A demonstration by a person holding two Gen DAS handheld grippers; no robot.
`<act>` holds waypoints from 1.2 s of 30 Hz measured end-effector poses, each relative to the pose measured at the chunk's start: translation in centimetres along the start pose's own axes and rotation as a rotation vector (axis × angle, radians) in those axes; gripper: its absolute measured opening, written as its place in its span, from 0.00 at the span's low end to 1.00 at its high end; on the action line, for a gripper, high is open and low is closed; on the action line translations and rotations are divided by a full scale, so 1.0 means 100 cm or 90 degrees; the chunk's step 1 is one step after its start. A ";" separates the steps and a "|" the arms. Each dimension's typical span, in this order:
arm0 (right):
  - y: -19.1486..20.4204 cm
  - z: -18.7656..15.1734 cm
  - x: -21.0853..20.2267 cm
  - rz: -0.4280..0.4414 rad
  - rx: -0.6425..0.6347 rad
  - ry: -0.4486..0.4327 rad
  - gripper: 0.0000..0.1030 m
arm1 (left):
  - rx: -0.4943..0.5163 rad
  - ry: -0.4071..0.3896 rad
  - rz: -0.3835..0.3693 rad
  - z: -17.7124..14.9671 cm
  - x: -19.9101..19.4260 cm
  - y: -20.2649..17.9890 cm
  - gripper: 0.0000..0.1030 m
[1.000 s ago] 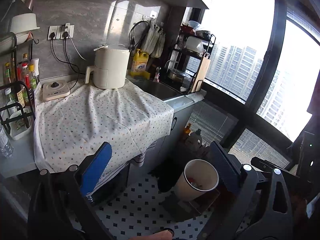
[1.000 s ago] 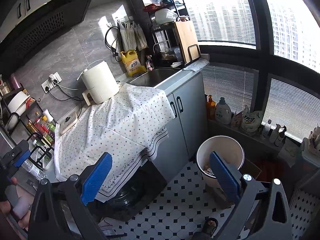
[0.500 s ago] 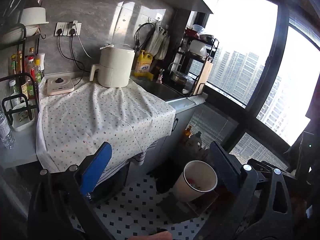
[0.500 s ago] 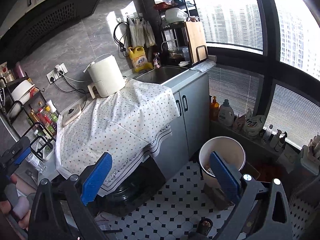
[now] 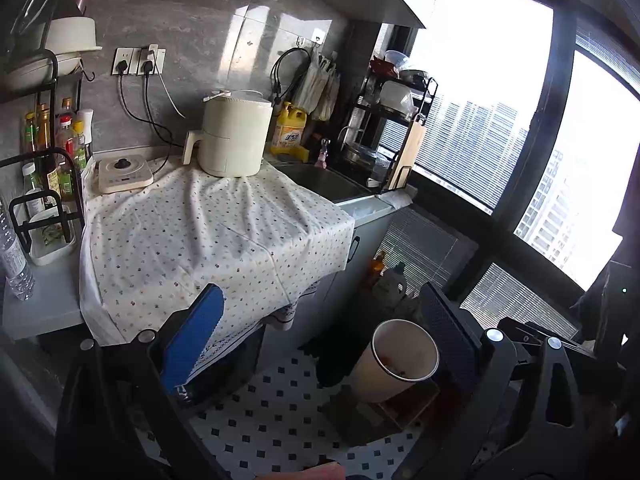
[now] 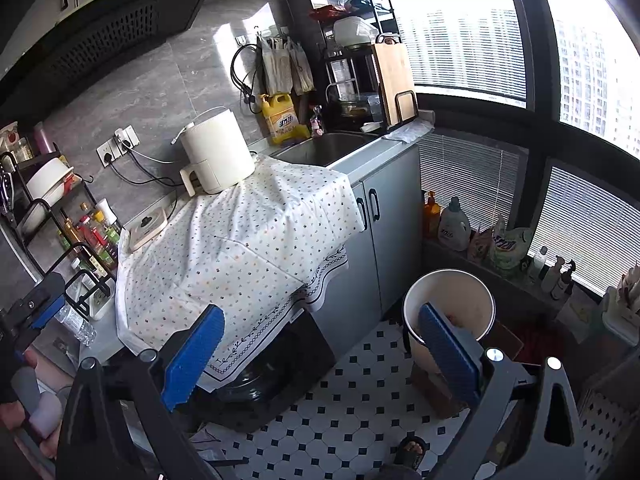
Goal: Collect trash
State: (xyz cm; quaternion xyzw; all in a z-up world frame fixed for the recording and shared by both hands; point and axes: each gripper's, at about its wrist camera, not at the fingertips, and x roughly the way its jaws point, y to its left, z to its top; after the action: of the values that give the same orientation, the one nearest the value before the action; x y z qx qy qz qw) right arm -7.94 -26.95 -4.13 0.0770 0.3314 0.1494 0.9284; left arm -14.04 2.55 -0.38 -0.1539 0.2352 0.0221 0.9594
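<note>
Both views shifted slightly since earlier. Left gripper (image 5: 324,344) and right gripper (image 6: 322,354) spread wide, empty. Bin (image 6: 472,300) on floor (image 6: 352,412) beside surface (image 6: 380,150).

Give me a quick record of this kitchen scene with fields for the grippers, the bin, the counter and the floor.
left gripper: open, empty
right gripper: open, empty
trash bin: white bucket on the floor by the cabinet, upright, some scraps inside
counter: dotted cloth draped over it, no trash visible on it
on the cloth: white air fryer, small white cooker
sink: right of the cloth, yellow detergent jug behind it
floor: black-and-white tile
</note>
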 end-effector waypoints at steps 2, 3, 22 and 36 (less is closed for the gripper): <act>0.000 -0.001 0.000 0.001 -0.001 0.001 0.92 | -0.003 0.000 0.000 0.000 -0.001 0.001 0.94; -0.001 -0.001 0.000 0.001 -0.001 0.002 0.92 | -0.003 0.001 0.000 0.001 -0.002 0.001 0.94; -0.003 0.002 -0.008 -0.032 0.027 -0.007 0.92 | 0.001 0.003 -0.009 0.005 -0.005 0.008 0.94; 0.002 -0.002 -0.007 -0.046 0.022 -0.004 0.92 | 0.000 -0.009 -0.010 0.006 -0.011 0.016 0.94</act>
State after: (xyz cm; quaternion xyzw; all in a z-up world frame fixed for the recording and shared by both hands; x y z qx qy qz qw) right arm -8.65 -26.93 -3.86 0.0813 0.3334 0.1099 0.9328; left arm -14.93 4.32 0.19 -0.1552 0.2273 0.0158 0.9612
